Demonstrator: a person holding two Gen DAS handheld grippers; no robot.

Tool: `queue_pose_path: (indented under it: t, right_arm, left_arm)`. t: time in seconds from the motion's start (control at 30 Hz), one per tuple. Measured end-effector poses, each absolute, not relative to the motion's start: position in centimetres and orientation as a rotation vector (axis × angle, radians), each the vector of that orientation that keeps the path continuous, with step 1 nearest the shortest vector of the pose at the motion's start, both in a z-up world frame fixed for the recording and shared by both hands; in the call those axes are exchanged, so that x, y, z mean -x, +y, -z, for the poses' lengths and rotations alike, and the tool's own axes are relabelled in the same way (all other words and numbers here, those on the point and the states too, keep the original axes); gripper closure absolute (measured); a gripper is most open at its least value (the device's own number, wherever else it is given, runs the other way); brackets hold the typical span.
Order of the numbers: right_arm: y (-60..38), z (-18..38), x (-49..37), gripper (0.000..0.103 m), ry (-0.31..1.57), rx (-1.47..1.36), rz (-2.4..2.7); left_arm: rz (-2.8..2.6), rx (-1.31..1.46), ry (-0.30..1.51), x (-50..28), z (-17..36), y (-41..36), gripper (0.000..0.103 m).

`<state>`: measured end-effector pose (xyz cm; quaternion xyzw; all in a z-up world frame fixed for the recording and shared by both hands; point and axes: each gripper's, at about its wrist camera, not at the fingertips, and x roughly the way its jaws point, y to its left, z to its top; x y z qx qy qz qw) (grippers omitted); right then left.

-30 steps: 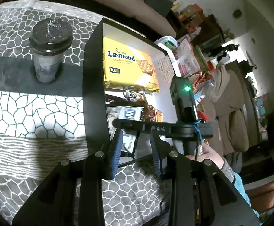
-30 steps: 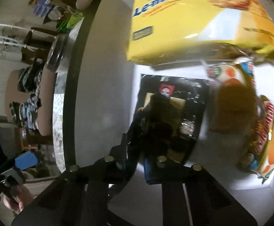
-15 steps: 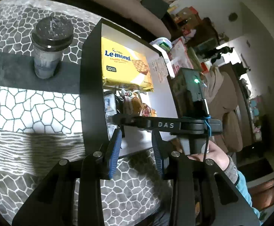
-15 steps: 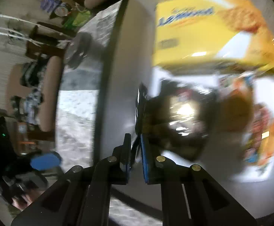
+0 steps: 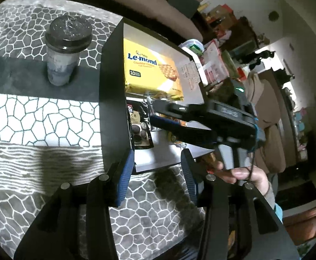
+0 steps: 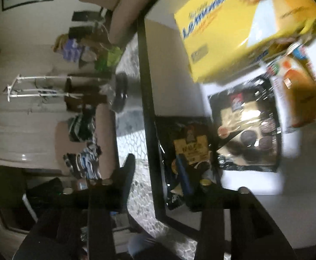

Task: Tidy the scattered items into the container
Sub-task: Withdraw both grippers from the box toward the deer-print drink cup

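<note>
A black box with a white inside (image 5: pixel 112 99) stands on the patterned cloth and holds a yellow Le-mond biscuit pack (image 5: pixel 151 73), a black cookie packet (image 5: pixel 139 127) and other snack packs. My left gripper (image 5: pixel 158 173) is open and empty just in front of the box's near corner. My right gripper (image 5: pixel 155 117) reaches over the box from the right. In the right wrist view the right gripper (image 6: pixel 155 169) is open over the box's left wall (image 6: pixel 151 130), with the black cookie packet (image 6: pixel 246 130) lying free in the box beside the Le-mond pack (image 6: pixel 240 34).
A lidded cup (image 5: pixel 65 47) stands on the cloth left of the box. A sofa (image 5: pixel 123 2) runs behind the table. Cluttered shelves and bags (image 5: pixel 218 49) lie beyond the box on the right.
My right gripper has opened and let go of the black cookie packet, which now lies in the box. The gripper has pulled back towards the box's left wall. My left gripper stays open.
</note>
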<state>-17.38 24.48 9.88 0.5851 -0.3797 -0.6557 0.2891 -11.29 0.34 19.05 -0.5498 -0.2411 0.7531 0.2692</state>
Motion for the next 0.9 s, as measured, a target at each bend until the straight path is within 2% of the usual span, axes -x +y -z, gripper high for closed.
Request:
queue_pose_path:
  t: [0.07, 0.13, 0.2, 0.23, 0.3, 0.37, 0.43, 0.53, 0.7, 0.8, 0.9]
  right_arm:
    - [25.4, -11.3, 16.9, 0.053, -0.953, -1.546, 1.807]
    - [25.7, -12.6, 15.9, 0.047, -0.863, -1.526, 1.87]
    - [25.8, -13.8, 14.8, 0.046, -0.803, -1.492, 1.902]
    - [25.7, -14.5, 14.5, 0.045, -0.767, -1.47, 1.919]
    - [25.6, -15.4, 13.9, 0.035, -0.694, -1.434, 1.953]
    - [24.0, -16.7, 14.1, 0.015, -0.63, -1.389, 1.978]
    - [23.1, -17.3, 14.8, 0.012, -0.601, -1.357, 1.98]
    - [20.8, -18.3, 16.0, 0.0, -0.553, -1.33, 1.98]
    - [15.9, -20.0, 19.6, 0.0, -0.449, -1.337, 1.995]
    - [12.3, -20.6, 22.1, 0.0, -0.344, -1.359, 2.0]
    - [8.9, -19.8, 24.2, 0.0, -0.263, -1.397, 2.005]
  left_arm:
    - [-2.069, 1.456, -0.664, 11.4, -19.7, -0.2, 0.06]
    - [-2.145, 1.425, -0.687, 11.6, -20.4, -1.7, 0.051]
    - [-2.219, 1.392, -0.724, 12.0, -20.7, -3.5, 0.037]
    - [-2.26, 1.385, -0.729, 12.3, -20.8, -4.3, 0.034]
    - [-2.364, 1.376, -0.729, 12.9, -20.9, -6.3, 0.024]
    - [-2.415, 1.378, -0.696, 13.6, -20.8, -7.3, 0.014]
    - [-2.434, 1.372, -0.641, 14.1, -20.5, -7.7, 0.002]
    - [-2.472, 1.361, -0.454, 14.8, -19.9, -6.9, 0.0]
    - [-2.535, 1.337, -0.185, 16.1, -18.2, -5.0, 0.0]
    - [-2.569, 1.293, -0.146, 17.3, -16.7, -4.8, 0.0]
    - [-2.578, 1.229, -0.262, 18.5, -14.9, -5.9, 0.0]
